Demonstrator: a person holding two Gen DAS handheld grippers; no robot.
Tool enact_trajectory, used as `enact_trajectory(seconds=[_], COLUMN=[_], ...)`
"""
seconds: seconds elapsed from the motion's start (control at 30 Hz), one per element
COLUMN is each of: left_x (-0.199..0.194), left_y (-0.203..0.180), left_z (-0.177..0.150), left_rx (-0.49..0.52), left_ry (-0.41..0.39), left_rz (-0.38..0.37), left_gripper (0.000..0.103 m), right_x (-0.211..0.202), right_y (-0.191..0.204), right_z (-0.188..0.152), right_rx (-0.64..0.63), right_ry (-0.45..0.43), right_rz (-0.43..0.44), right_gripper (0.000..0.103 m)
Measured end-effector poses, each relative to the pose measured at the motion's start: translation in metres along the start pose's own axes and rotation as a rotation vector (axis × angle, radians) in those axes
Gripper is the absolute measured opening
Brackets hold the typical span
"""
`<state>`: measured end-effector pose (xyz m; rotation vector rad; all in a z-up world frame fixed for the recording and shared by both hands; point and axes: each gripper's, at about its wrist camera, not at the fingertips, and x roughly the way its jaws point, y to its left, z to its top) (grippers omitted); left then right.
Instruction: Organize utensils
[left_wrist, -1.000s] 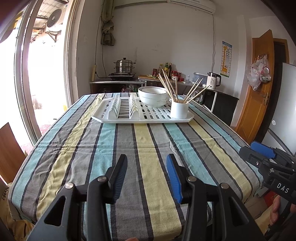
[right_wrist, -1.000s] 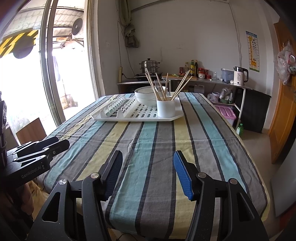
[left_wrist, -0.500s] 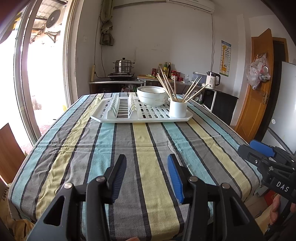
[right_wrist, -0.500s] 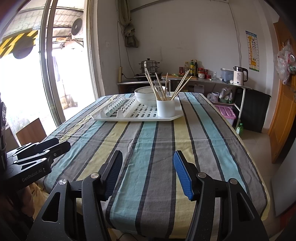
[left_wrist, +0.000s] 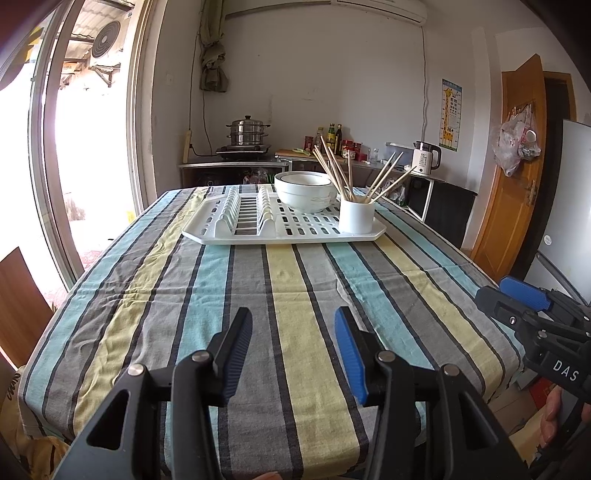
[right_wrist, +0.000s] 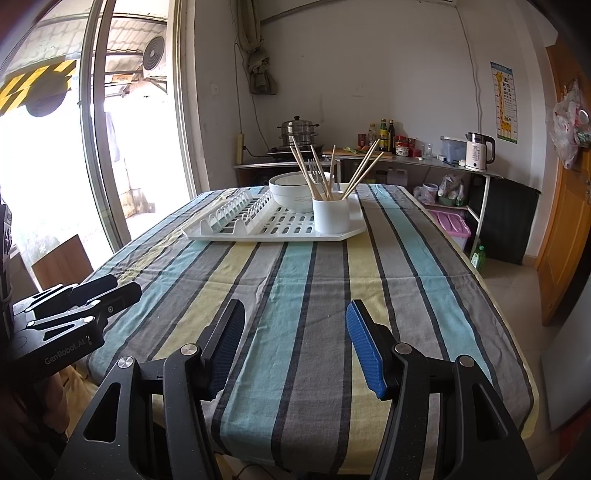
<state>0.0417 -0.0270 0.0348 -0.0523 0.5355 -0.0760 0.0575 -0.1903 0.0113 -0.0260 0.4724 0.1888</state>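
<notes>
A white drying rack (left_wrist: 258, 236) (right_wrist: 236, 234) sits at the far end of the striped table (left_wrist: 288, 295) (right_wrist: 306, 295). On its right corner stands a white cup (left_wrist: 356, 216) (right_wrist: 331, 215) holding several wooden chopsticks (left_wrist: 332, 168) (right_wrist: 306, 170) and a fork (right_wrist: 314, 170). Stacked white bowls (left_wrist: 304, 192) (right_wrist: 290, 192) rest behind it. My left gripper (left_wrist: 293, 328) (right_wrist: 122, 288) hovers open over the near table edge, nothing between its pads. My right gripper (right_wrist: 295, 321) (left_wrist: 517, 299) stands open beside it, also empty, far from the rack.
A glass door fills the left side. A counter behind the table holds a steamer pot (left_wrist: 246, 133), bottles and a kettle (left_wrist: 424, 158). A wooden door (left_wrist: 513, 166) and a black stand (right_wrist: 506, 218) are on the right; a brown board (left_wrist: 22, 295) leans at the left.
In the left wrist view the rack and cup have shifted slightly leftward in the picture. Both grippers hold their openings and places.
</notes>
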Motion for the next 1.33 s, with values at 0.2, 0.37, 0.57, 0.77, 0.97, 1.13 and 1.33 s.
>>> enact_trajectory(seconds=[0.2,0.37,0.57,0.77,0.97,1.13,1.33], left_x=[0.0003,0.001,0.0014,0.0029,0.0039,0.0041,0.0039], left_y=[-0.0003,0.0003,0.0006,-0.0003,-0.0022,-0.0043,-0.0047], left_z=[0.0002,0.0003,0.0012,0.0014,0.0009,0.0011,0.0005], left_rx=[0.006,0.007,0.013,0.016,0.029,0.036,0.034], left_ry=[-0.001,0.001,0.0,0.001,-0.001,-0.007,-0.009], left_rz=[0.0,0.003,0.007,0.011,0.017,0.012,0.008], left_gripper=[0.049,0.049,0.049,0.049,0.049,0.049,0.048], right_x=[-0.0002,-0.0003,-0.0006,-0.0003,-0.0004,-0.0002,-0.0007], right_y=[0.0002,0.0001,0.0001,0.0007,0.0005,0.0003,0.0], right_z=[-0.0002,-0.0001,-0.0002,-0.0004,-0.0001,0.0001,0.0006], right_rx=[0.001,0.0,0.002,0.001,0.0,0.002,0.001], right_ry=[0.001,0.001,0.002,0.001,0.002,0.003,0.001], right_rz=[-0.002,-0.001,-0.001,-0.003,-0.002,-0.003,-0.003], right_gripper=[0.058,0.058,0.058,0.058,0.058,0.058,0.058])
